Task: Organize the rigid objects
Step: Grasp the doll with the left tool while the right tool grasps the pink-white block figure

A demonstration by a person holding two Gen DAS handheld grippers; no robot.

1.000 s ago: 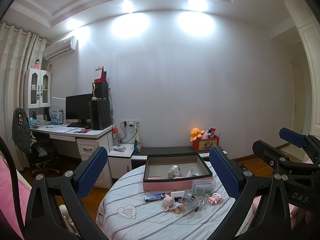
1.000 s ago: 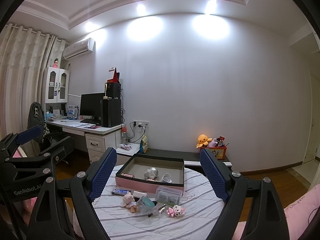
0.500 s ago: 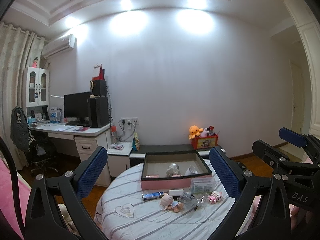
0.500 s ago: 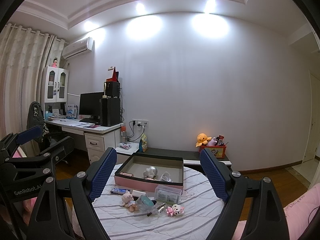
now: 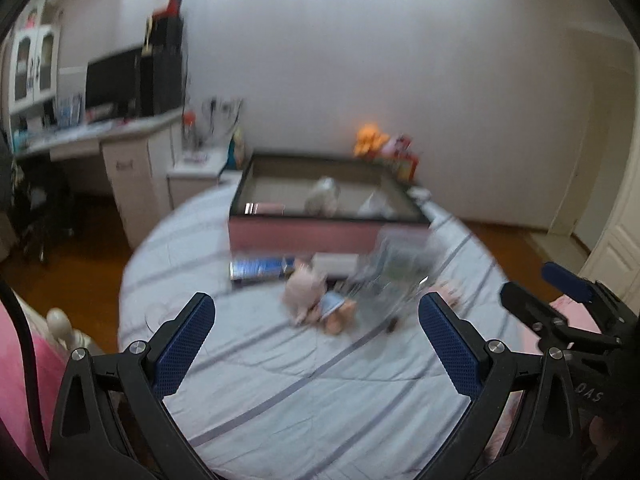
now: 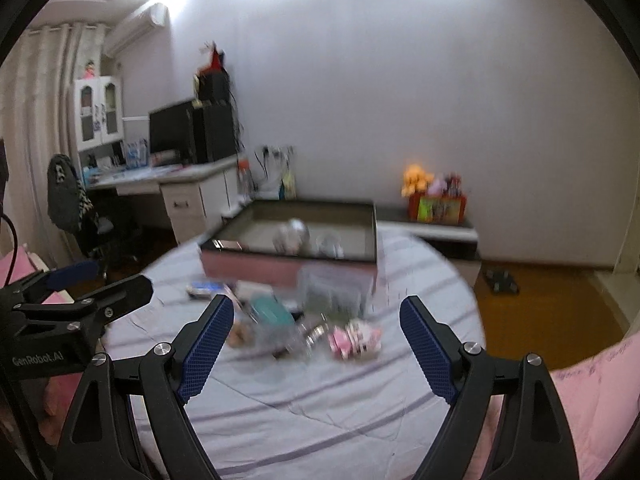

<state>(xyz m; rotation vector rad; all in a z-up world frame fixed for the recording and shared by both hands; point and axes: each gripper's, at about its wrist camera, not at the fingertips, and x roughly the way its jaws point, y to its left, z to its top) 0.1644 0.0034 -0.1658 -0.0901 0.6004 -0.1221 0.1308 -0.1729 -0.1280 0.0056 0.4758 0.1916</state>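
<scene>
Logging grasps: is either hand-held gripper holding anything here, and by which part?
Nothing. The left hand-held gripper and right hand-held gripper are both open and empty above the table.

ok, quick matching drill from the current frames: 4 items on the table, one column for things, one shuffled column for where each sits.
Things:
1. blue packet
2. silver toy
3. pink toy
4. doll

Places:
A. inside the tray
B. between the left gripper fingertips in its view
C. flat in front of the tray's left end
D. loose, at the pile's right edge

Pairs: 1-C, 2-A, 3-D, 4-B
</scene>
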